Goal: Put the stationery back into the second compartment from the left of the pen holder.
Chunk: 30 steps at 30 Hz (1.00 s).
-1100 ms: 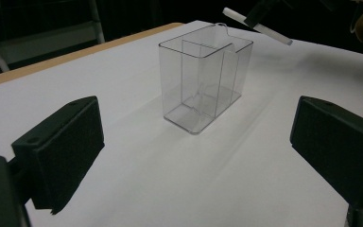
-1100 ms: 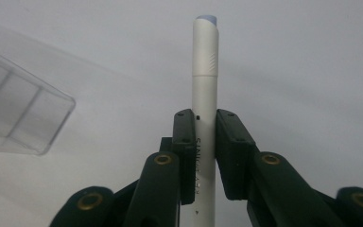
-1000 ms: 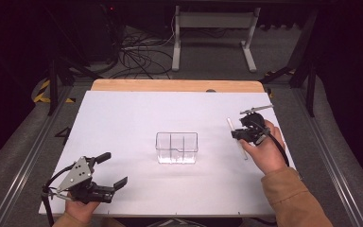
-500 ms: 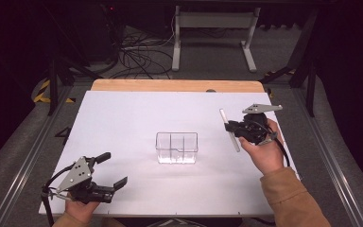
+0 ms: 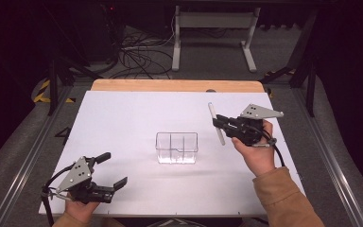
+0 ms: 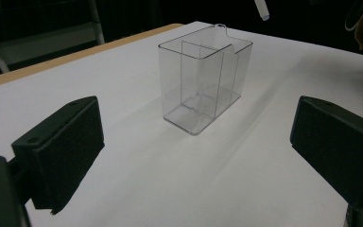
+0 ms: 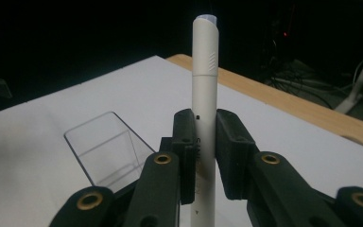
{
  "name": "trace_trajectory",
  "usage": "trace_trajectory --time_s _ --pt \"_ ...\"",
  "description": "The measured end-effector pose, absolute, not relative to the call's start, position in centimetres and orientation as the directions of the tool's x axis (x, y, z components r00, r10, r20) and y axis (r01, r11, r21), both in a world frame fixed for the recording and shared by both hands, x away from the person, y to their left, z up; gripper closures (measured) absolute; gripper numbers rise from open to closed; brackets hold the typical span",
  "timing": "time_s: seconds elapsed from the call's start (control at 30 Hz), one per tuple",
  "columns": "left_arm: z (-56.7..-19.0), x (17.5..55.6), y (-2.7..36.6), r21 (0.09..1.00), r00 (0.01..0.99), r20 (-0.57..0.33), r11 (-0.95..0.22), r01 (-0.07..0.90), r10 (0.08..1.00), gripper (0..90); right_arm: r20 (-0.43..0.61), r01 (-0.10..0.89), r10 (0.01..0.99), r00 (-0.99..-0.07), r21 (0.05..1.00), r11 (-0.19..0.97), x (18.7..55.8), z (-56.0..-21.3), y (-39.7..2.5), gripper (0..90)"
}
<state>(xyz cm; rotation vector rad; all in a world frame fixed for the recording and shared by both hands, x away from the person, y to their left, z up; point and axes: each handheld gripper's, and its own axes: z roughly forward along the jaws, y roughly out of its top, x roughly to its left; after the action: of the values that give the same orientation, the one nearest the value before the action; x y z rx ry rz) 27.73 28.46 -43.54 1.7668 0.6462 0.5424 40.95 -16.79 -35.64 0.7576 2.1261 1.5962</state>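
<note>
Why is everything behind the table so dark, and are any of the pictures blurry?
High view: light falls on the white table, the room behind stays dim. Right gripper view: the white pen is sharp, the clear box soft. Left gripper view: its claw pads look blurred.

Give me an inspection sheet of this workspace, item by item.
Surface: white table, wooden strip along its far edge.
Job's things: clear divided container upright mid-table, empty; white pen held off the table.
Clutter: nothing seen.
Grippers: left claw open, low at the near left corner; right claw shut on the pen, right of the container.
Cables: one trails from each claw; a tangle on the floor beyond.
Surroundings: dark room, metal stand behind the table.
</note>
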Motion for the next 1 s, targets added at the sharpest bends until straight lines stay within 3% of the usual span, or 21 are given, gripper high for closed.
trace_trajectory --time_s 0.33,1.0 --pt "-43.5 27.7 28.4 0.961 0.747 0.037 -0.228 0.155 0.664 4.6 -0.014 0.083 0.552 -0.834 0.985 0.15 39.9 -35.3 -15.2 79.3" --pt "-43.6 27.8 28.4 0.961 0.75 0.04 -0.231 0.152 0.66 4.6 0.021 0.062 0.467 -0.884 0.996 0.071 39.6 -36.1 -10.2 79.3"
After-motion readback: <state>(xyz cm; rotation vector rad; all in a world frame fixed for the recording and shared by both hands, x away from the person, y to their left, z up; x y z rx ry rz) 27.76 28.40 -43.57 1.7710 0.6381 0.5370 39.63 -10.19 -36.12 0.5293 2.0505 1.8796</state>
